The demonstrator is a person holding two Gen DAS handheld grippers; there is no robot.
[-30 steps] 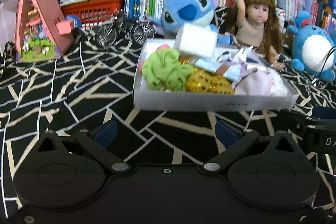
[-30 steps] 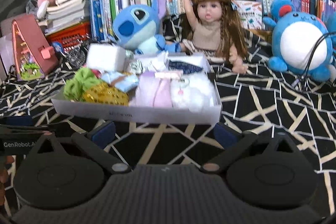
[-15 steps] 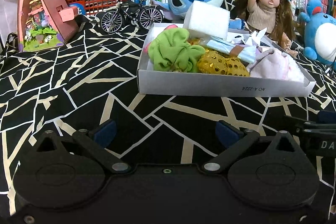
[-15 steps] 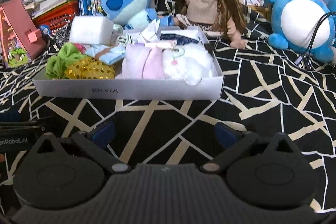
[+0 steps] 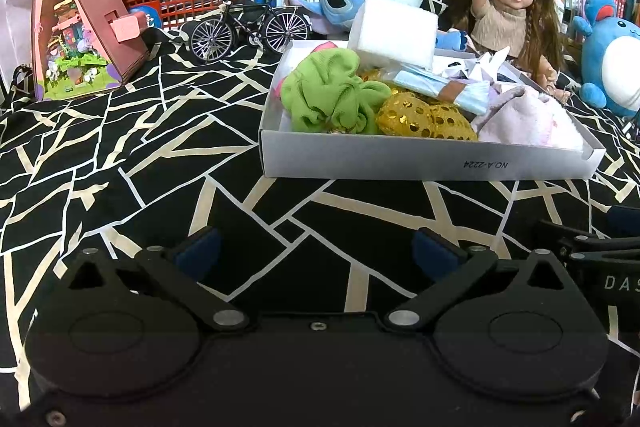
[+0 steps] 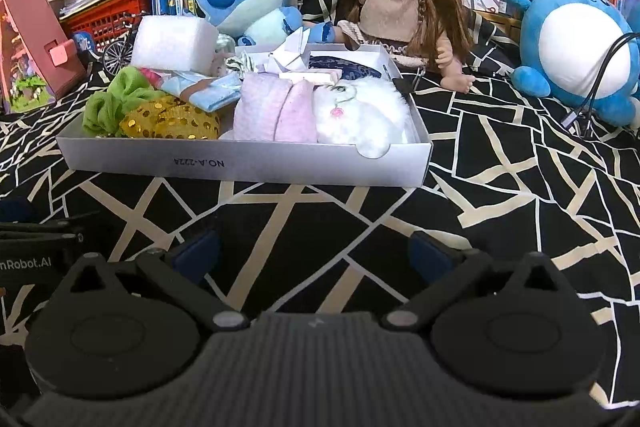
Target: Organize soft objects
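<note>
While the white box point(image 5: 424, 159) sits heaped with soft things, your left gripper point(image 5: 316, 251) and right gripper point(image 6: 314, 247) hover spread and empty.

The black two-finger left gripper point(image 5: 316, 253) is held low and points forward. Its two fingers with dark blue pads point(image 5: 199, 253) stand wide apart and there is nothing between them. The black two-finger right gripper point(image 6: 314, 251) is held in the same low pose, just beside the left one. Its dark blue fingertips point(image 6: 428, 250) are also spread wide, with nothing between them. In the left wrist view, a part of the right gripper shows at the right edge; in the right wrist view, a part of the left gripper shows at the left edge.
</note>
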